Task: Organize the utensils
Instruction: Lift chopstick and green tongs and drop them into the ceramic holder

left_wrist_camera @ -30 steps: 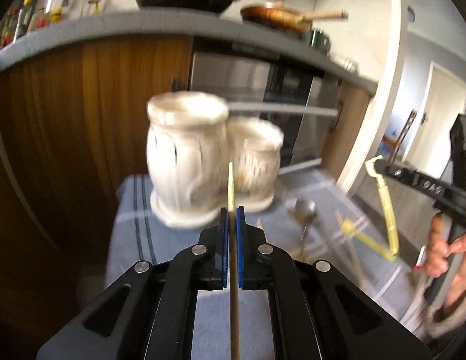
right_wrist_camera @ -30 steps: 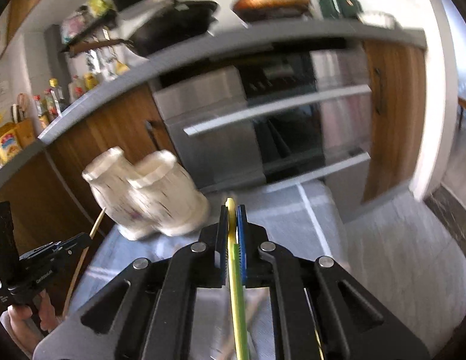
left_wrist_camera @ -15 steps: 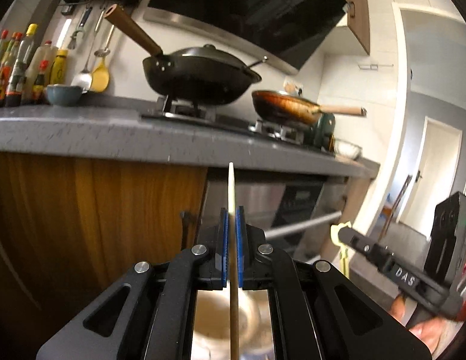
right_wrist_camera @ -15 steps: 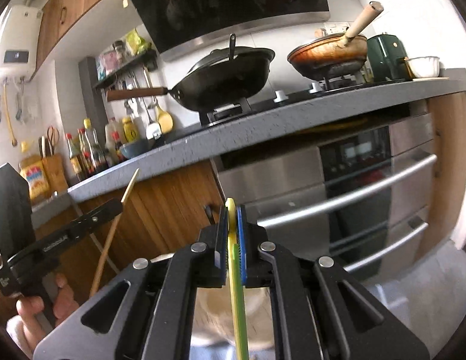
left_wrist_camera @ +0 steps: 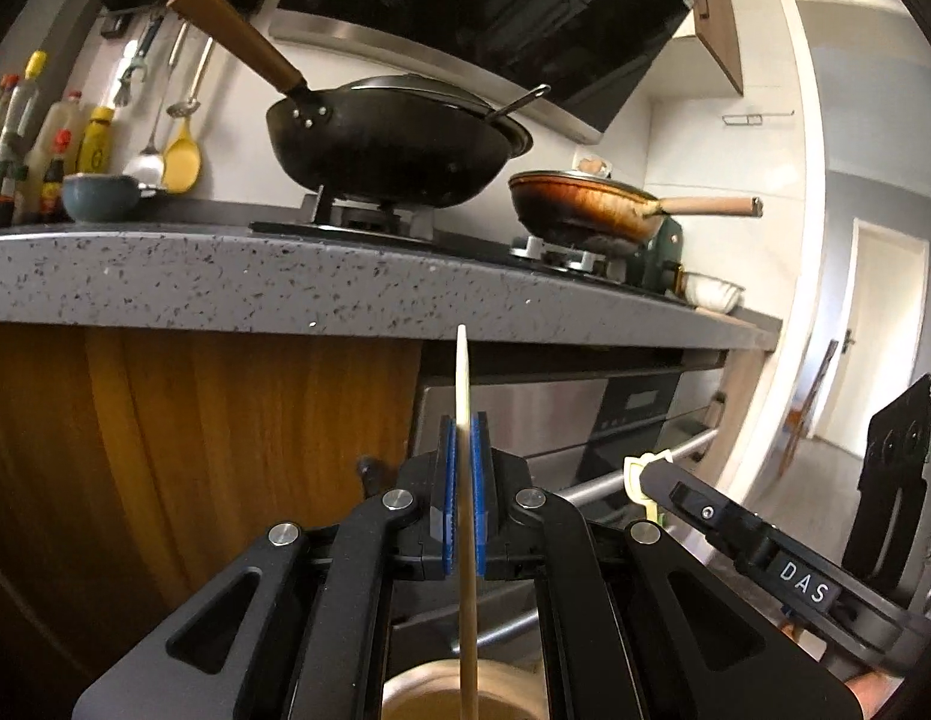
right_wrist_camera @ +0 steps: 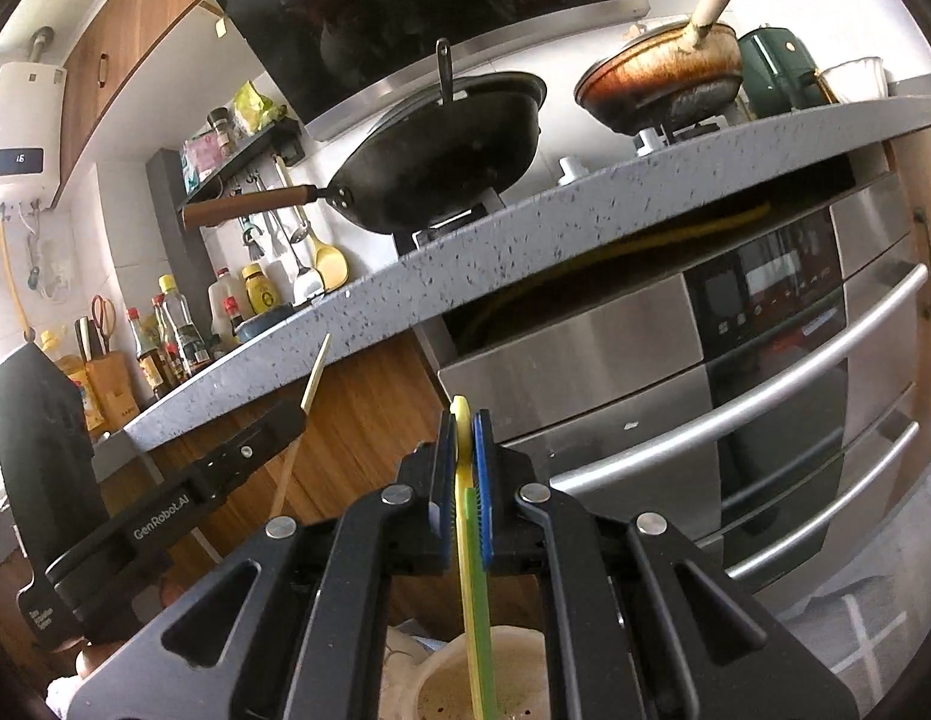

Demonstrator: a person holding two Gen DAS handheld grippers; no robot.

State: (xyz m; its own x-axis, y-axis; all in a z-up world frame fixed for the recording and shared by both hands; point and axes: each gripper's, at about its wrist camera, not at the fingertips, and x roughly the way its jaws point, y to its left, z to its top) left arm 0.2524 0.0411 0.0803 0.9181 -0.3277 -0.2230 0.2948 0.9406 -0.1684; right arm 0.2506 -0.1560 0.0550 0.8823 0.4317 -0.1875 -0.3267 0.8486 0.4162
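Note:
My left gripper [left_wrist_camera: 464, 438] is shut on a wooden chopstick [left_wrist_camera: 464, 384] that stands upright; its lower end hangs over the mouth of a white ceramic holder [left_wrist_camera: 417, 687] just below. My right gripper [right_wrist_camera: 464, 438] is shut on a yellow-green plastic utensil [right_wrist_camera: 474, 588], also upright, its lower end over or inside a second holder's mouth [right_wrist_camera: 441, 690]. The right gripper [left_wrist_camera: 636, 474] shows at the right of the left wrist view. The left gripper [right_wrist_camera: 303, 411] with the chopstick shows at the left of the right wrist view.
A grey speckled counter [left_wrist_camera: 285, 288] with a black wok [left_wrist_camera: 393, 150] and a brown frying pan [left_wrist_camera: 585, 210] runs ahead. Below are a steel oven [right_wrist_camera: 735, 408] and wood cabinet doors [left_wrist_camera: 195, 450]. Bottles [right_wrist_camera: 165, 336] stand at the left.
Both grippers have tilted up from the table and moved over the holders, so the utensils now stand upright. The holders have dropped to the bottom edge of each view.

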